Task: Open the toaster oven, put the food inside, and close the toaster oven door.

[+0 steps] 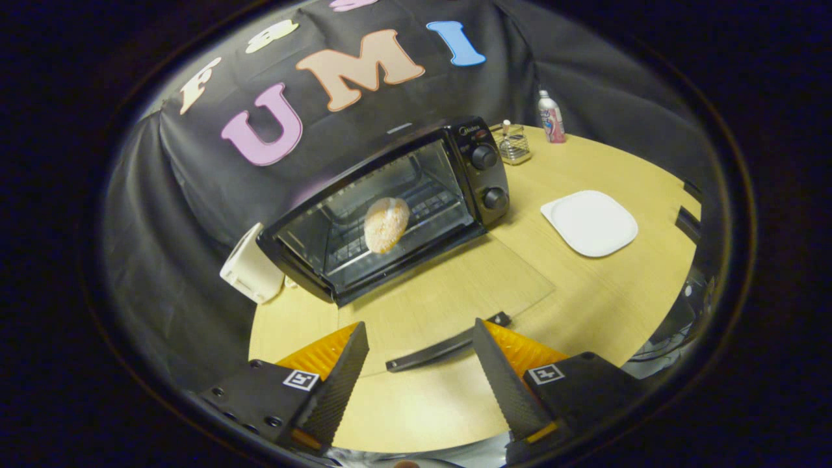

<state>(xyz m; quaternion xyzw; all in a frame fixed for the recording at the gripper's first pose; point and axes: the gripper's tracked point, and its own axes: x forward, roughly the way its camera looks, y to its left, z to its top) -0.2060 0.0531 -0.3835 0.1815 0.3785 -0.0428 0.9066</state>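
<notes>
The black toaster oven [484, 175] stands on the round wooden table [604, 292] with its glass door [455, 286] folded down flat toward me. A round, pale orange bun [386, 224] rests on the wire rack inside the oven. The door's dark handle [442, 346] lies along the door's near edge, between my two fingers and partly behind the right one. My gripper [419, 326] is open above that edge, its fingers spread wide and pressing on nothing.
An empty white square plate [589, 222] sits on the table right of the oven. Behind the oven's right end stand a small glass holder [515, 144] and a white-and-pink bottle [551, 117]. A white boxy object [250, 263] leans against the oven's left side.
</notes>
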